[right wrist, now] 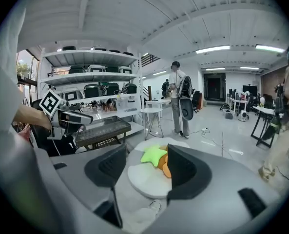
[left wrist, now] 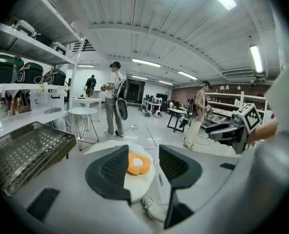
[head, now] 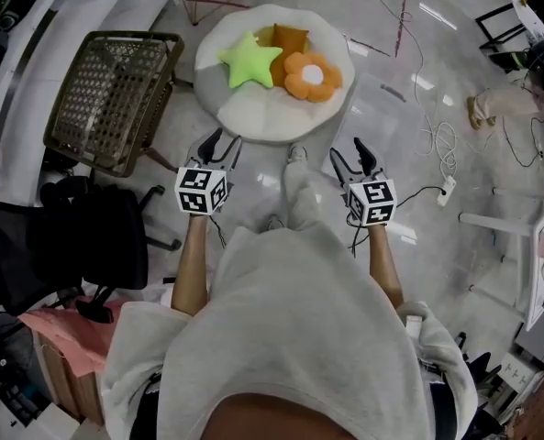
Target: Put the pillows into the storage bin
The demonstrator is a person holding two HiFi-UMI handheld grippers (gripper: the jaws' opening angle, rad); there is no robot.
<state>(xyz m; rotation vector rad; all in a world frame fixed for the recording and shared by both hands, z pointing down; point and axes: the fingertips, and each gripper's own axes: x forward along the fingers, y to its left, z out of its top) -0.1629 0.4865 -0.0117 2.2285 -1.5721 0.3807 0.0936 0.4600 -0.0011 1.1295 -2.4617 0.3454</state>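
Three pillows lie on the round white cushion (head: 262,117) on the floor: a green star (head: 249,60), an orange flower (head: 313,76) and a brown one (head: 290,39) behind them. The wire basket (head: 116,99) stands just left of the cushion. On the person's side of the cushion, the left gripper (head: 222,143) and right gripper (head: 349,157) hover with fingers apart, holding nothing.

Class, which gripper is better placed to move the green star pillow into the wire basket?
Left, probably. The left gripper is open, nearer the green star pillow, and on the same side as the wire basket. The right gripper, also open, sits nearer the orange flower pillow.
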